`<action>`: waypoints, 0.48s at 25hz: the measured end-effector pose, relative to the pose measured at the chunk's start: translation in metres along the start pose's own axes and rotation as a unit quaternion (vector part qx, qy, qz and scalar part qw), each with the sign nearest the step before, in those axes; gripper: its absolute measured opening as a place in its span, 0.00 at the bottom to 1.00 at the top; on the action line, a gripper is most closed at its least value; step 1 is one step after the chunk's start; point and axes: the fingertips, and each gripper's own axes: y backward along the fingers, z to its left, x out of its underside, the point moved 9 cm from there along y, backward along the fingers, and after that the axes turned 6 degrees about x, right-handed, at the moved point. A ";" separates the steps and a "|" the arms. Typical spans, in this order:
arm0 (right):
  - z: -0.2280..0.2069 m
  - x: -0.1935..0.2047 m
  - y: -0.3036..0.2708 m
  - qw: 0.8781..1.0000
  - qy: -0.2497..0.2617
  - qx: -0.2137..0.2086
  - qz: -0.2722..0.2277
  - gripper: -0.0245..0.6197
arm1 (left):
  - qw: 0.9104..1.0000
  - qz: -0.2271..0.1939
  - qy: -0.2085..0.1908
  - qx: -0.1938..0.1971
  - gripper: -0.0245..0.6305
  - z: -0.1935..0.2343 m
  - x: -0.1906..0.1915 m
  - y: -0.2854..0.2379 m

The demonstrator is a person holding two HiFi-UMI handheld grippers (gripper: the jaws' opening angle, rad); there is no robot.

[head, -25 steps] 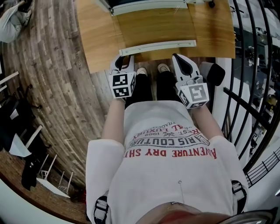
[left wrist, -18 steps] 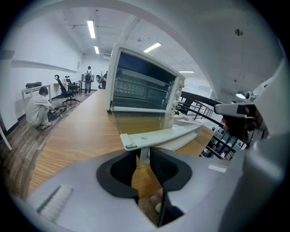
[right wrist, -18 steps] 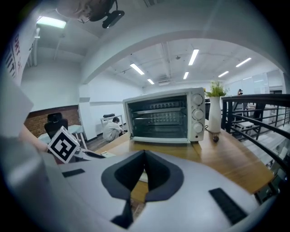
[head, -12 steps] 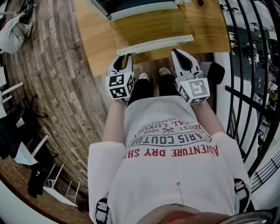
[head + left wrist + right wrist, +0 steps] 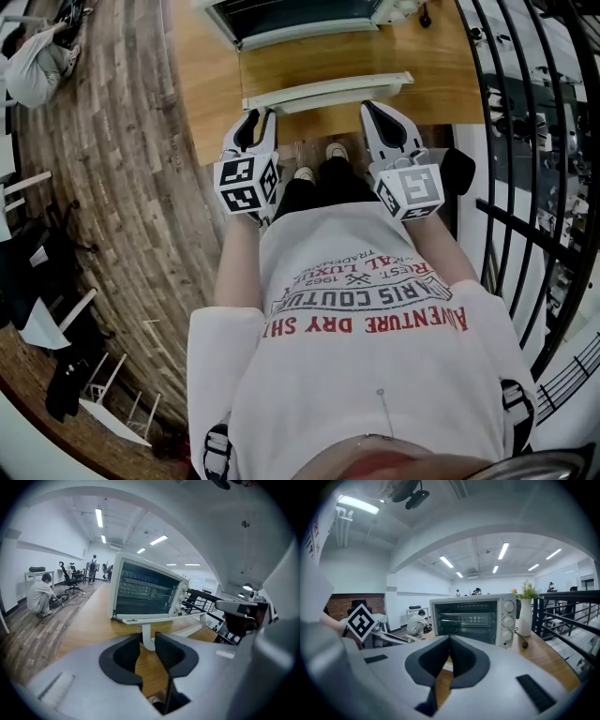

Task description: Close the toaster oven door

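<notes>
The toaster oven door (image 5: 323, 56) is swung fully down, flat and about level above the bench (image 5: 202, 89), with its white handle bar (image 5: 328, 91) along the edge nearest me. Behind it the toaster oven (image 5: 281, 17) stands with its cavity open at the far side of the bench.

My left hand-held gripper (image 5: 260, 117) sits just short of the handle bar's left end. Its jaws are spread with nothing pinched, and through the gap I see the handle's end post (image 5: 147, 637) just ahead. I cannot tell whether it touches a pad. My right hand-held gripper (image 5: 371, 106) is at the bar's right end, its tips pressed together and empty.

I judge this as the approach: the door is not yet lifted. The next move calls for getting a hold on or under the handle bar, then sweeping it up and away along the hinge's arc until the door meets the oven front. The two ends should rise evenly so the door does not twist.

Both my forearms reach forward side by side past my legs to the bench edge. The left hand-held gripper tilts down toward the handle, while the right points nearly level, straight into the cavity.
</notes>
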 end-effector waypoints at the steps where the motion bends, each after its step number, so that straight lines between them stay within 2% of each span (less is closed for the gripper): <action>1: -0.003 -0.005 -0.002 1.000 0.001 -0.004 -0.005 0.02 | 1.000 0.001 -0.001 -0.002 0.20 -0.001 -0.004 0.000; 12: -0.022 -0.040 -0.033 0.998 0.002 -0.049 -0.035 0.02 | 0.999 -0.015 -0.018 -0.033 0.20 -0.001 -0.051 0.005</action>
